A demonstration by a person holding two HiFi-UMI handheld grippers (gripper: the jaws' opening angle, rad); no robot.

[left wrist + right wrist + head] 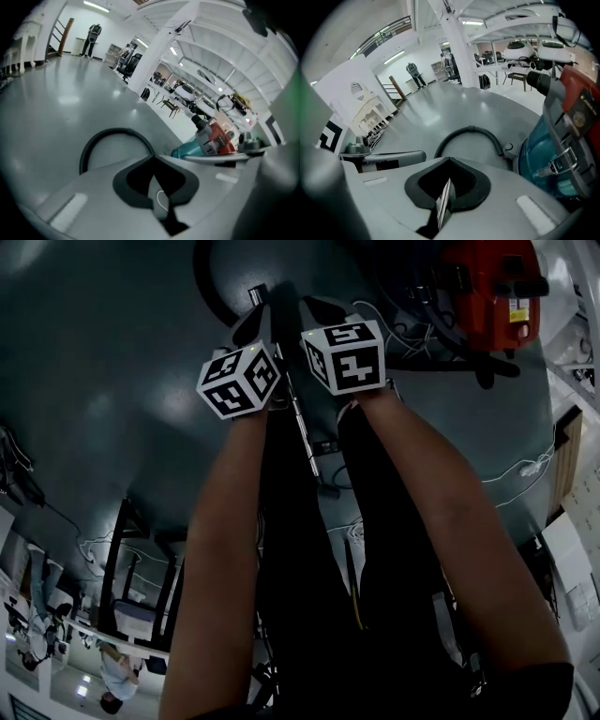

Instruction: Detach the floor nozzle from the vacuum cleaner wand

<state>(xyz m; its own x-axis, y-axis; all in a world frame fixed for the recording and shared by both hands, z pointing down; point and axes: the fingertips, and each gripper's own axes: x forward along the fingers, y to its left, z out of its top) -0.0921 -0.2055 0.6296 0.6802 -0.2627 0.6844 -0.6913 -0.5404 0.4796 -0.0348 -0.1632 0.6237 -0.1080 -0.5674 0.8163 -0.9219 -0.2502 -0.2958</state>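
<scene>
Though the vacuum label (517,310) is illegible, both hand-held grippers (154,159) (449,161) clamp the wand (302,423).

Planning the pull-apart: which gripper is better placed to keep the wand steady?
Right, probably. The right gripper is shut on the shiny wand, as its own view plainly shows. The left gripper is shut too, but on a grey piece that I cannot identify, so its hold is less sure.
</scene>
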